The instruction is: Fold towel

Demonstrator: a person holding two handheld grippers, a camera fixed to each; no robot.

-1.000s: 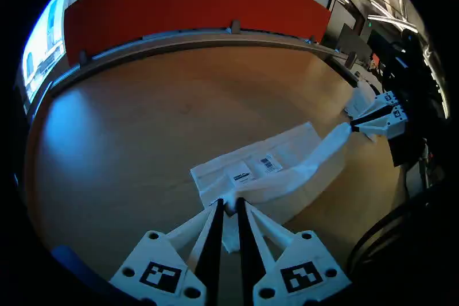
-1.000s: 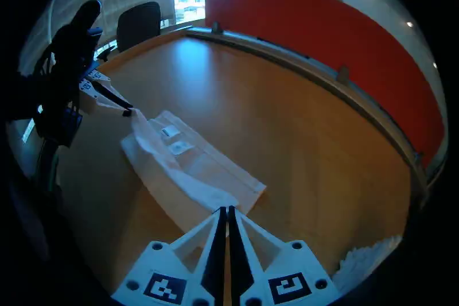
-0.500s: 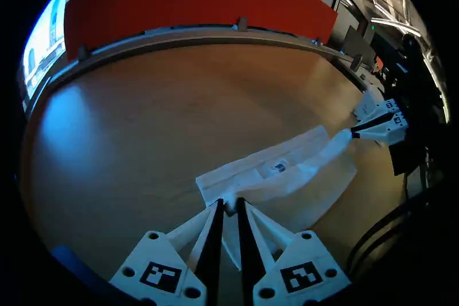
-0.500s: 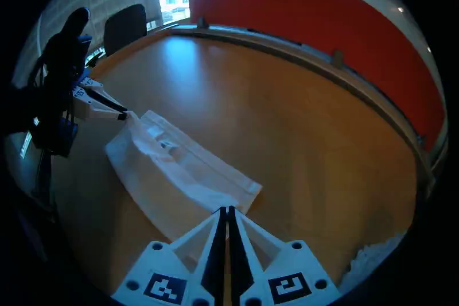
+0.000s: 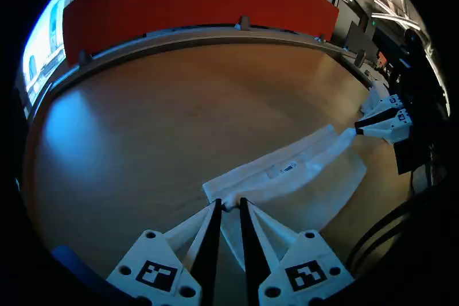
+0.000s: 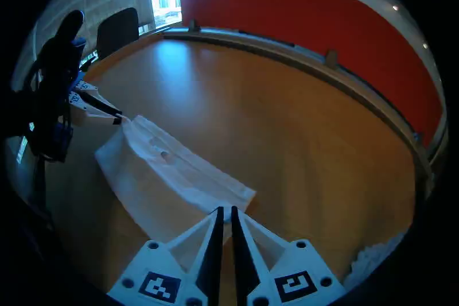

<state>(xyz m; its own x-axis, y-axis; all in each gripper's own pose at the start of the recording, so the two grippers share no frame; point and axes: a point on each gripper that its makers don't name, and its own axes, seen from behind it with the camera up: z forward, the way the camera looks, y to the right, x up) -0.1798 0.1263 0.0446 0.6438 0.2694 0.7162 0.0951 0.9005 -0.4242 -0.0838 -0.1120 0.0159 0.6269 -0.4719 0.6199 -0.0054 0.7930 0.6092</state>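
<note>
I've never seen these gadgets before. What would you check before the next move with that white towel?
1. Left gripper pinches a corner of the towel: ok.
2. Right gripper pinches the other near corner: ok.
3. Held edge runs fairly taut between the two grippers: ok.
4. Held edge meets the towel's far edge: not ok; a strip beyond it lies uncovered.
5. Lower layer lies flat on the table: cannot tell; the upper layer hides it.
</note>
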